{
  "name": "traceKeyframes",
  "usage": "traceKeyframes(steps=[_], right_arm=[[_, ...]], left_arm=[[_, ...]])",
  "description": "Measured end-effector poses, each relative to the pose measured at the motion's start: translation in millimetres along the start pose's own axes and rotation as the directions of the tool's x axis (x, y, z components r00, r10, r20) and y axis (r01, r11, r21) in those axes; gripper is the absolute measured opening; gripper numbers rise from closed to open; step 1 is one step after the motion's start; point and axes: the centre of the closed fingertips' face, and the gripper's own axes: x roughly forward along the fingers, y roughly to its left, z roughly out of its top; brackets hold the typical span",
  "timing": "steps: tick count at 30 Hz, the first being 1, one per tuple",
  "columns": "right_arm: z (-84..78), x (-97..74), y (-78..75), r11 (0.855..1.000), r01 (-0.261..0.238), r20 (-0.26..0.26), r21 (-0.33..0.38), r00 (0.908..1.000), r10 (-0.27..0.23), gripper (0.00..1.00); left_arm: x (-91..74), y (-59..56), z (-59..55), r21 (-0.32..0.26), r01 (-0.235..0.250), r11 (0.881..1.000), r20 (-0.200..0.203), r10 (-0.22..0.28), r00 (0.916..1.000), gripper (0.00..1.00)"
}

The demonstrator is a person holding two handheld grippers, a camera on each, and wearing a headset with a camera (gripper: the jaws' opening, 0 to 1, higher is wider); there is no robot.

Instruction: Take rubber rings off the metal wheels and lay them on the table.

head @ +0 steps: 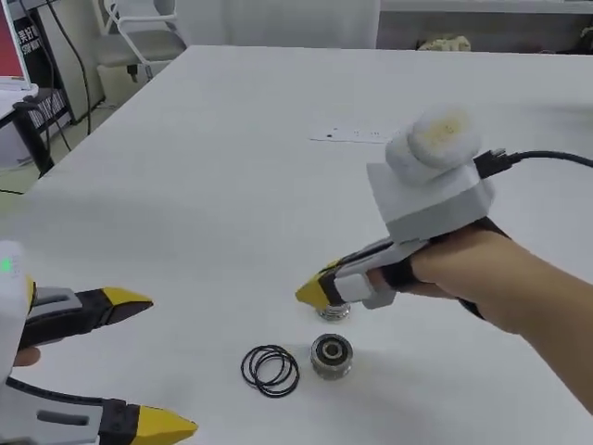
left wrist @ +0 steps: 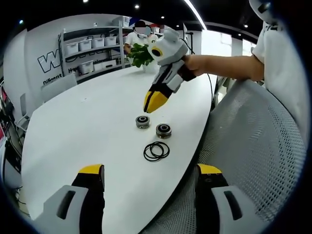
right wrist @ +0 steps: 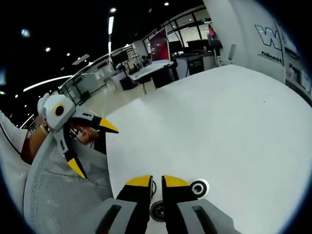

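Wheels sit as a pair on the white tabletop (head: 232,185), each lying flat with its bore up. In the head view the far wheel (head: 335,314) is at 12 o'clock from the near wheel (head: 331,356), close but not touching. A small heap of loose rubber rings (head: 271,370) lies just beside the near wheel at its 8 o'clock.

The right gripper (head: 313,294) hangs over the far wheel with its jaws pressed together on nothing and its tips aimed toward 9 o'clock. That wheel shows at about 5 o'clock from the tips, partly hidden beneath them. The left gripper (head: 153,363) waits well apart, at 9 o'clock from the rings, with its jaws spread wide and empty.

I cannot tell whether either wheel carries a ring. In my judgement the right gripper is much the nearer, and the next grab calls for parting its jaws and dropping toward 5 o'clock onto the far wheel.
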Motion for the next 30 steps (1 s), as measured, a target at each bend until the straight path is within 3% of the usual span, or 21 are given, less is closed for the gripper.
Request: traceKeyframes(steps=[3, 8, 14, 20, 27, 30], right_arm=[[8.5, -10.8, 1.4, 1.0, 0.011, 0.036, -0.014, 0.9993, -0.01, 0.07], [12.3, -31.7, 9.7, 1.0, -0.011, 0.094, -0.013, 0.9955, 0.013, 0.13], [10.6, -54.3, 25.1, 0.992, -0.02, 0.139, -0.127, 0.9896, 0.038, 0.24], [-9.6, -64.9, 32.5, 0.973, -0.001, 0.114, -0.231, 0.9931, 0.028, 0.43], [-47.5, -68.5, 22.5, 0.971, 0.026, 0.043, -0.236, 0.9989, -0.017, 0.55], [-60.3, -74.8, 19.0, 0.977, 0.049, 0.047, -0.208, 0.9981, -0.04, 0.55]], left_arm=[[-0.1, -0.6, 1.9, -0.001, 0.004, 1.0, 0.012, -0.004, 0.9999, 0.74], [-0.1, -4.4, 6.8, -0.019, 0.023, 1.0, 0.042, -0.022, 0.9989, 0.75], [0.0, -6.8, 13.0, -0.043, 0.04, 0.998, 0.082, -0.036, 0.996, 0.79], [-0.1, -7.0, 14.3, -0.047, 0.042, 0.998, 0.09, -0.037, 0.9952, 0.83], [0.5, -8.7, 14.3, -0.045, 0.051, 0.998, 0.091, -0.047, 0.9948, 0.85], [0.8, -9.5, 15.2, -0.051, 0.058, 0.997, 0.099, -0.053, 0.9937, 0.86]])
